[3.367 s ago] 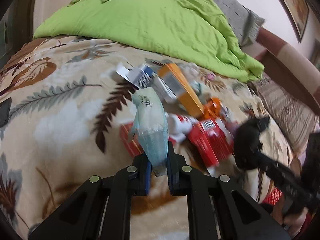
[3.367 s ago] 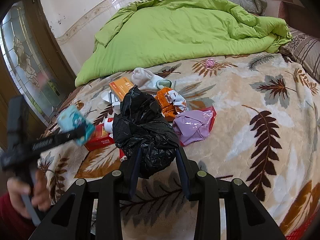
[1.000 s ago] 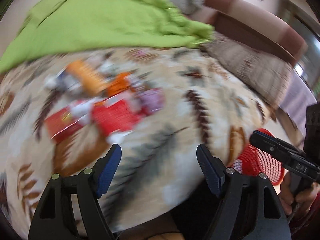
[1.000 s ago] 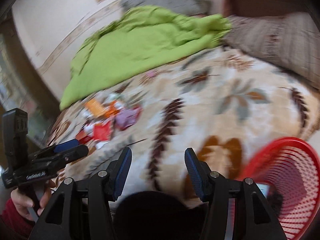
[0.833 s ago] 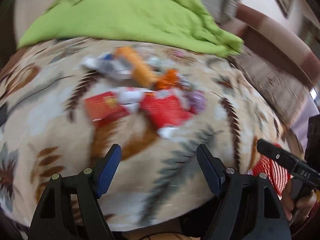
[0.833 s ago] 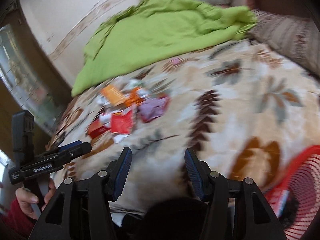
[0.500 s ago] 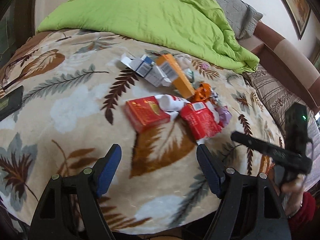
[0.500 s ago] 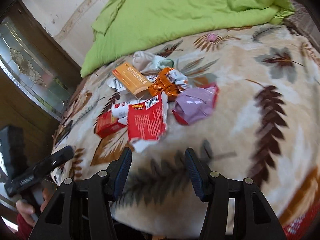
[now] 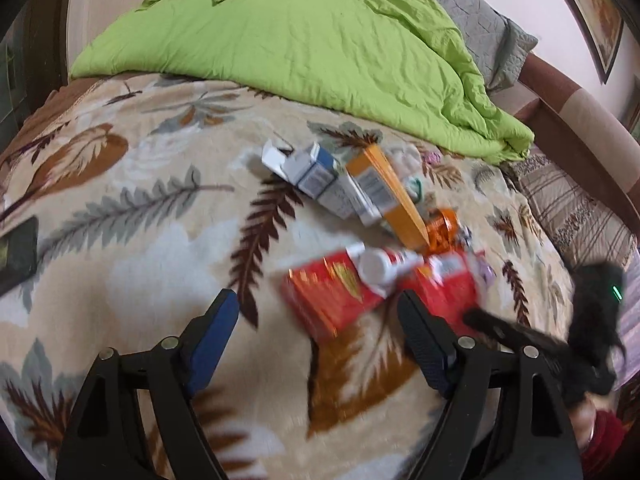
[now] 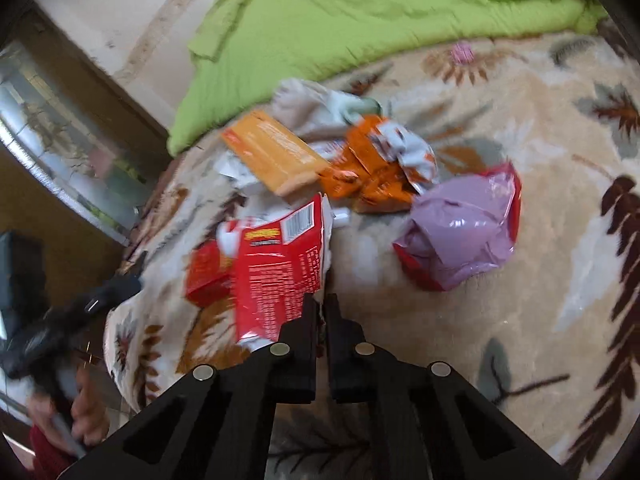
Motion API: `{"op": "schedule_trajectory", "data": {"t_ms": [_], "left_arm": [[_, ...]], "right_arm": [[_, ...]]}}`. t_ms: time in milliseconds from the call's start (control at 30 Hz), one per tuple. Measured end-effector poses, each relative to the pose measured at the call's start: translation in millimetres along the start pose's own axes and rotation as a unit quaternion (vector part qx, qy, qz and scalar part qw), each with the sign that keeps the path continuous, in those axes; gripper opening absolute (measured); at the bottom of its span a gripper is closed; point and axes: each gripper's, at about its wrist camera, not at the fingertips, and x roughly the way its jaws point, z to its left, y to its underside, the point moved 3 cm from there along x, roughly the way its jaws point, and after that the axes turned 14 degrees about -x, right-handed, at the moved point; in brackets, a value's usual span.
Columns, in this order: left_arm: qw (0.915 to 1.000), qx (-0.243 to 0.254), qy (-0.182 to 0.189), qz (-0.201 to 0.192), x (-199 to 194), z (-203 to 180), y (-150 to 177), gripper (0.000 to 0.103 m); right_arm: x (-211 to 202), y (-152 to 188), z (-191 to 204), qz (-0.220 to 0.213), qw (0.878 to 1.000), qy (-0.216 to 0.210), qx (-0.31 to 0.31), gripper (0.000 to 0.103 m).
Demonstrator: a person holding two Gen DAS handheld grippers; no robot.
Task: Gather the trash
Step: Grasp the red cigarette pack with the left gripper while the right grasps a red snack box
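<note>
Trash lies piled on the leaf-patterned blanket (image 9: pixel 132 264). My right gripper (image 10: pixel 320 304) is shut on the lower right edge of a red packet (image 10: pixel 280 272) with a barcode. Beside that packet are a red box (image 10: pixel 208 272), an orange box (image 10: pixel 272 152), an orange wrapper (image 10: pixel 372 168) and a purple bag (image 10: pixel 460 240). My left gripper (image 9: pixel 320 320) hovers over the blanket with its jaws opening and nothing between them. Just beyond it lie the red box (image 9: pixel 328 300), a white tube (image 9: pixel 376 268), the red packet (image 9: pixel 452 280) and white-blue boxes (image 9: pixel 320 184). The right gripper (image 9: pixel 520 336) shows blurred at right.
A green duvet (image 9: pixel 312 40) is heaped behind the pile, with a grey pillow (image 9: pixel 480 28) past it. A dark flat device (image 9: pixel 16 256) lies at the blanket's left edge. White cloth (image 10: pixel 312 104) sits behind the orange box. A hand (image 10: pixel 84 412) holds the left gripper (image 10: pixel 80 308).
Both views swung from the red basket back to the pile. The right gripper went from open to shut at the red packet. The left gripper came closer to the red box.
</note>
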Motion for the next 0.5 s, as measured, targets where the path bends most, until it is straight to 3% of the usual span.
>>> {"op": "schedule_trajectory", "data": {"t_ms": [100, 233, 367, 500], "left_arm": [[1.0, -0.001, 0.004, 0.007, 18, 1, -17, 0.081], [0.9987, 0.003, 0.018, 0.047, 52, -1, -28, 0.081], [0.9945, 0.007, 0.043, 0.095, 69, -4, -12, 0.081], [0.9921, 0.027, 0.059, 0.107, 56, -11, 16, 0.081]], "right_arm": [[-22, 8, 5, -0.02, 1.0, 0.002, -0.011, 0.004], [-52, 20, 8, -0.053, 0.999, -0.007, -0.004, 0.004], [-63, 24, 1, -0.067, 0.997, -0.015, 0.023, 0.004], [-66, 24, -20, -0.075, 0.993, -0.041, 0.082, 0.004]]}}
